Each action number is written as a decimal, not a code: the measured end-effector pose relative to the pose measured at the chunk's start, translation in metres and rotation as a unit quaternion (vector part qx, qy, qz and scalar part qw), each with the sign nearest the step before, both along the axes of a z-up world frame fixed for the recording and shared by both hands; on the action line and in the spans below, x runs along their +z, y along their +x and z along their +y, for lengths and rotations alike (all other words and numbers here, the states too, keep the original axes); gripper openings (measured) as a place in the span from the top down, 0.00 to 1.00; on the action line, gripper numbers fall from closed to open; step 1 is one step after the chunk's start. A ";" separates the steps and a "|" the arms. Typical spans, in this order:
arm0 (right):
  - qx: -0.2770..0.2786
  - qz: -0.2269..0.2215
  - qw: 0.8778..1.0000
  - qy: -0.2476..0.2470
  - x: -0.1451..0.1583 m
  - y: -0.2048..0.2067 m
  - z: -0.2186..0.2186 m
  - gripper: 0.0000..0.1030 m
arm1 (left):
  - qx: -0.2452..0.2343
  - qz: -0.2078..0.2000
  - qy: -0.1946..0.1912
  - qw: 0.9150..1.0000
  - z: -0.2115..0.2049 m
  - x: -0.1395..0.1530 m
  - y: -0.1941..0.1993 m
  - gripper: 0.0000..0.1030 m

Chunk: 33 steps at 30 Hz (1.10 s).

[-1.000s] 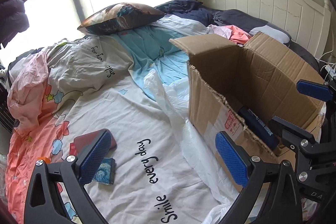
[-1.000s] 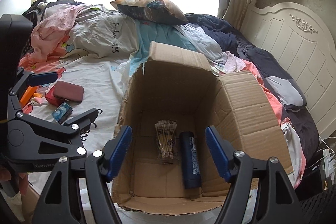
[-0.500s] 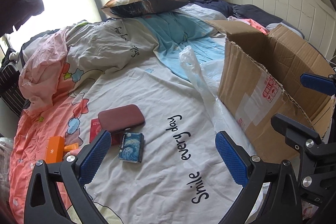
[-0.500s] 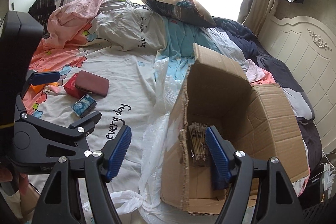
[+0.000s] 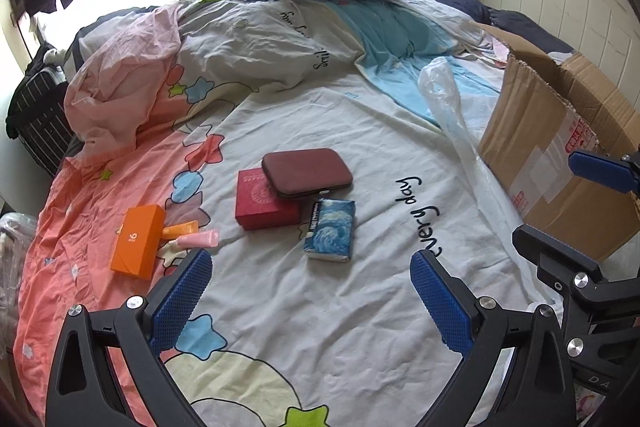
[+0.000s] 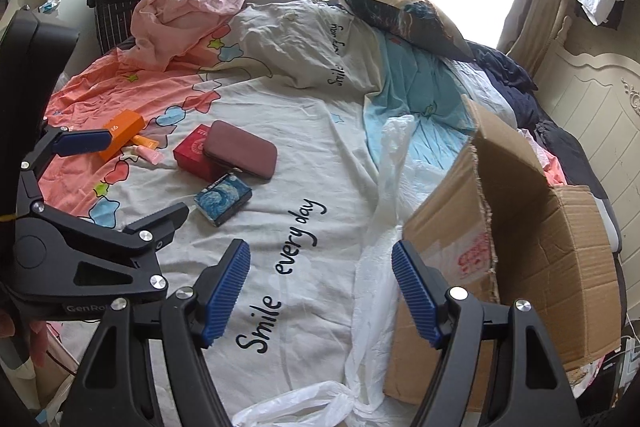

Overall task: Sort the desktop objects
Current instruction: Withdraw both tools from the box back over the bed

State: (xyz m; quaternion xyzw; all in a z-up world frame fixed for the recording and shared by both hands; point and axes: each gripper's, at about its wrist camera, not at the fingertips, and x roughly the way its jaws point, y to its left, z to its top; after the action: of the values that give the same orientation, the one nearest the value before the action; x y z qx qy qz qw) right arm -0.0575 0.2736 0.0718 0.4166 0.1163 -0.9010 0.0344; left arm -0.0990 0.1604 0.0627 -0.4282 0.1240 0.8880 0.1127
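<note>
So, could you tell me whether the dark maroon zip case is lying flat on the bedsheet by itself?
No, the dark maroon zip case rests partly on top of the red square box.

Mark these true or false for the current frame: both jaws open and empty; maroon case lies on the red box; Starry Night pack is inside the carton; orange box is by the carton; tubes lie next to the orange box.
1. The left gripper and right gripper have open, empty jaws. True.
2. The maroon case lies partly on the red box. True.
3. The Starry Night pack is inside the cardboard carton. False: it lies on the bedsheet, beside the red box.
4. The orange box is by the carton. False: it is at the far side of the group, on the pink part of the sheet.
5. Two small tubes lie next to the orange box. True.
</note>
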 end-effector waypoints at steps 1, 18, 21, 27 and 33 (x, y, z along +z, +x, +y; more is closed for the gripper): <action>0.005 -0.002 1.000 0.000 -0.002 -0.001 -0.006 0.32 | 0.006 -0.002 0.001 1.000 -0.007 -0.002 0.000 0.01; 0.069 -0.042 0.997 -0.014 -0.038 -0.023 -0.093 0.32 | 0.073 -0.019 0.015 0.997 -0.114 -0.022 0.003 0.01; 0.075 -0.046 0.996 -0.014 -0.043 -0.027 -0.103 0.32 | 0.080 -0.019 0.013 0.997 -0.127 -0.026 0.000 0.01; 0.083 -0.054 0.995 -0.013 -0.053 -0.038 -0.120 0.32 | 0.099 -0.016 0.014 0.995 -0.153 -0.034 -0.008 0.01; 0.099 -0.056 0.994 0.001 -0.063 -0.047 -0.140 0.32 | 0.114 -0.021 0.033 0.993 -0.178 -0.042 -0.020 0.01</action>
State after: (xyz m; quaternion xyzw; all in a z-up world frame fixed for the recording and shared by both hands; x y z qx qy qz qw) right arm -0.1045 0.1331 0.0084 0.4531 0.1560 -0.8682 0.1292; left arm -0.1194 -0.0176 0.0203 -0.4542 0.0422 0.8895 0.0275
